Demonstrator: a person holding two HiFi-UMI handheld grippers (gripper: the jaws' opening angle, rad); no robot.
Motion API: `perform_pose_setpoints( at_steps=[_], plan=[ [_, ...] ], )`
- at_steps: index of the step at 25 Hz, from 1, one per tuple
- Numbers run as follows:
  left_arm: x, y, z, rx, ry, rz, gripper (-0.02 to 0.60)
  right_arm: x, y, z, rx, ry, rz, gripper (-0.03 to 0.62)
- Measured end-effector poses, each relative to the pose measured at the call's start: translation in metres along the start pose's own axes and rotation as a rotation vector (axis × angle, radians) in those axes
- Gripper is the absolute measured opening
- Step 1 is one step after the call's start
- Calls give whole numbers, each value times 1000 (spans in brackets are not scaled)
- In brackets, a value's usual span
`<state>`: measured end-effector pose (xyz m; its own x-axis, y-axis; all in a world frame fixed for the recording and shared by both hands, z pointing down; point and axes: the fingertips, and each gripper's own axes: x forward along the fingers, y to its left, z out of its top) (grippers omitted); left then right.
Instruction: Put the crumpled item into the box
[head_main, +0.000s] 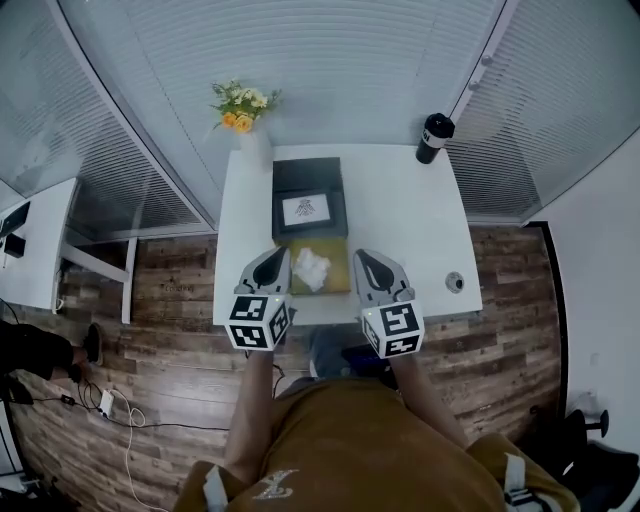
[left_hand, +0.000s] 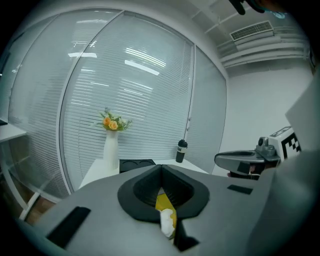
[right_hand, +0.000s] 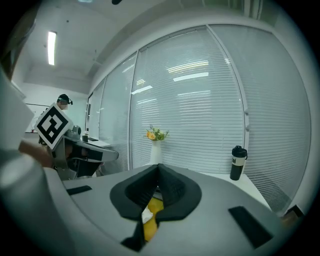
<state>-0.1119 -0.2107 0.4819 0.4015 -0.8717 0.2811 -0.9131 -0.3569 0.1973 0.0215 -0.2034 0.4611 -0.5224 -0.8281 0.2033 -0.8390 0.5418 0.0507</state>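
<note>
A white crumpled item (head_main: 311, 268) lies on a yellow pad (head_main: 334, 275) at the table's front edge, just in front of a black box (head_main: 309, 198) with a white card in it. My left gripper (head_main: 273, 262) hovers to the left of the item and my right gripper (head_main: 370, 262) to its right, both apart from it, jaws together and holding nothing. In the left gripper view the shut left gripper (left_hand: 161, 170) shows the crumpled item (left_hand: 166, 223) and yellow pad (left_hand: 163, 202) below, through a gap. The right gripper (right_hand: 158, 172) view shows the crumpled item (right_hand: 146, 215) likewise.
A white vase of flowers (head_main: 243, 112) stands at the white table's (head_main: 410, 220) back left corner and a black bottle (head_main: 434, 138) at its back right. A small round object (head_main: 455, 282) lies near the front right edge. Glass walls with blinds surround the table.
</note>
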Motion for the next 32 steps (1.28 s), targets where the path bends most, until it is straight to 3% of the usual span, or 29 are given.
perform_pose_setpoints(
  at_steps=[32],
  plan=[
    [-10, 8, 5, -14, -36, -3, 25, -5, -1, -3, 0, 12, -22, 12]
  ],
)
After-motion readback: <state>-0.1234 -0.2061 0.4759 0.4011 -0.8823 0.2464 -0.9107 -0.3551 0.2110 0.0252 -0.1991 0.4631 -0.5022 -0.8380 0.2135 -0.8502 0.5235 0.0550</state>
